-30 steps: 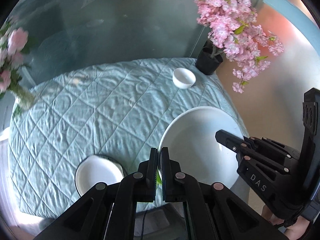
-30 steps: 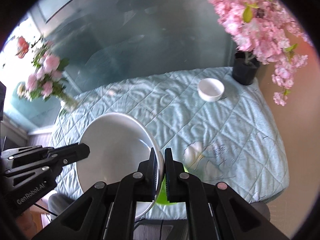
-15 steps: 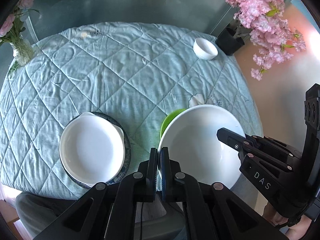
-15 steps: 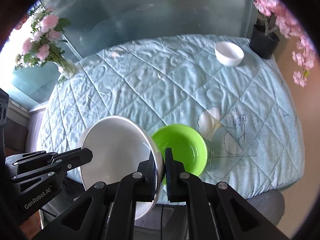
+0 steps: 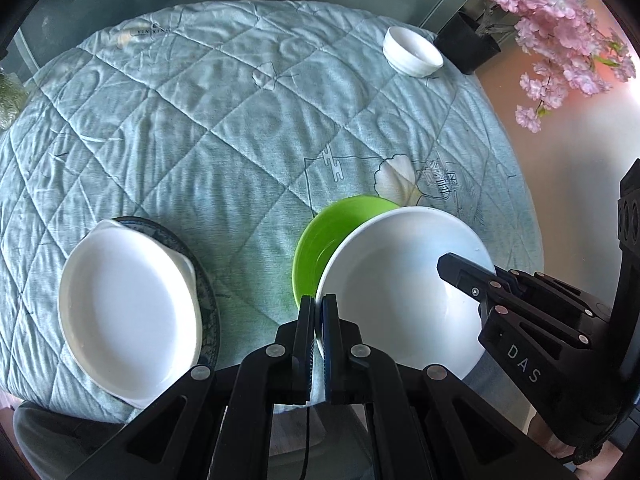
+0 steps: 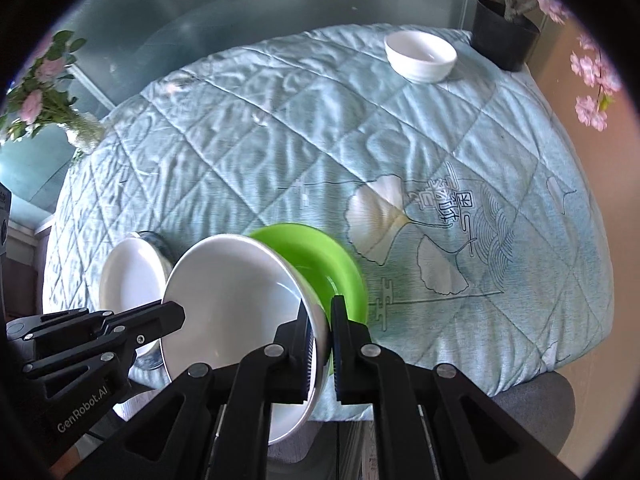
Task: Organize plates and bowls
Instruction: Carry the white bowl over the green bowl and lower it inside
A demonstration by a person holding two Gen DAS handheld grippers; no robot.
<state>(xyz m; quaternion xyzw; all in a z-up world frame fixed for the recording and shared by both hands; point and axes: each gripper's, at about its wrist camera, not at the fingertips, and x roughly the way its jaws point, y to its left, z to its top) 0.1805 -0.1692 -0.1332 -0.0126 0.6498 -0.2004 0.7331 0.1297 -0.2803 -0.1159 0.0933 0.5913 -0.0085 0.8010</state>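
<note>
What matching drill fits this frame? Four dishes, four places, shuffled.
Things:
1. big white bowl
2. green bowl
3. small white bowl
4. white oval dish

Places:
A. far edge, by the black pot
B. on a dark plate, near left
C. rim gripped on both sides
D. on the cloth, under the held bowl

Pairs: 1-C, 2-D, 3-A, 4-B

Black left gripper (image 5: 316, 322), silver screw heads (round), white "GenRobot.AI" lettering, right gripper (image 6: 320, 330) marked "DAS"
</note>
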